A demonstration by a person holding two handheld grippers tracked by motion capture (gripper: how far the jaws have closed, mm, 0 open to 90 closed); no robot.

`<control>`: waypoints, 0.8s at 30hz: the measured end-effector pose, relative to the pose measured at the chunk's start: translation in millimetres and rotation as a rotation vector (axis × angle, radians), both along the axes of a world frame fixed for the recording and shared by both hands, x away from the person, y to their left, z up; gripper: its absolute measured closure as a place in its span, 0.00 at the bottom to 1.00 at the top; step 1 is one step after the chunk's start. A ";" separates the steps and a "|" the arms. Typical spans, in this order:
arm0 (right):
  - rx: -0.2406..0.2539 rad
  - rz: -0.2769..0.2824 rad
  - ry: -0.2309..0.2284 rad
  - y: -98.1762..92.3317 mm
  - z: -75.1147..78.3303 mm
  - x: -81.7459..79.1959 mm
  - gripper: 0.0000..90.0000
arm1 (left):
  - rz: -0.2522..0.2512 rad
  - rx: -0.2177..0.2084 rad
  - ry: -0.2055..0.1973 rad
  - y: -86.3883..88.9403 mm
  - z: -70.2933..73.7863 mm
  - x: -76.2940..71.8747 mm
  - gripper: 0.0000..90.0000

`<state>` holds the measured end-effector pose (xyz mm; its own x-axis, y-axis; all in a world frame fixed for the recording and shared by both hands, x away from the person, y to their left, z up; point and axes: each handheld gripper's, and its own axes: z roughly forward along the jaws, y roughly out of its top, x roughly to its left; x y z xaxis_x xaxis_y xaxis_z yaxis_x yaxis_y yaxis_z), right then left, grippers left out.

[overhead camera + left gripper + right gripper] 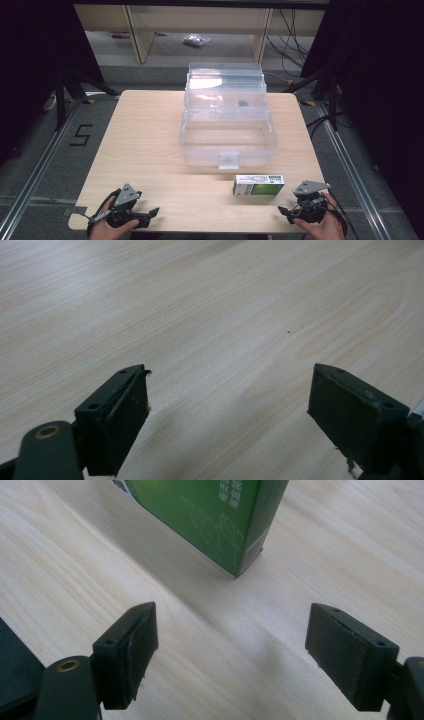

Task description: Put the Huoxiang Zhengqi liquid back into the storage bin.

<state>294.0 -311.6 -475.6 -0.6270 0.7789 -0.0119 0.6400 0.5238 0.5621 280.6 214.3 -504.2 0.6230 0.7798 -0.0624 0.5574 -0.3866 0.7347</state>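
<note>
The green and white box (258, 184) lies flat on the wooden table (150, 140), just in front of the clear plastic bin (228, 137), whose lid stands thrown back; to my eye the bin is opened ready to receive the box, which sits near the right hand for an easy pickup. The right gripper (289, 213) rests low at the table's near edge, just beside the box, jaws spread wide with nothing between them; in the right gripper view a corner of the box (210, 515) stands a little ahead of the pads. The left gripper (150, 215) lies well apart at the near left corner, jaws likewise released over bare wood, the hand curled around it from below.
</note>
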 end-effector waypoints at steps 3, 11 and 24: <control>-0.022 0.022 -0.009 -1.2 4.9 1.6 0.25 | 0.001 0.004 0.005 1.0 0.5 0.6 0.17; -0.062 0.069 -0.016 -0.3 30.0 6.7 0.25 | -0.006 -0.002 0.008 0.6 0.5 0.2 0.17; -0.111 0.154 -0.048 11.5 58.4 20.6 0.26 | 0.010 -0.020 -0.002 -1.4 -0.8 -0.3 0.17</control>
<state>314.6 -300.1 -417.2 -0.7357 0.6656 -0.1253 0.5212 0.6745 0.5230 280.3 212.9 -505.0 0.6152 0.7846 -0.0772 0.5600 -0.3660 0.7433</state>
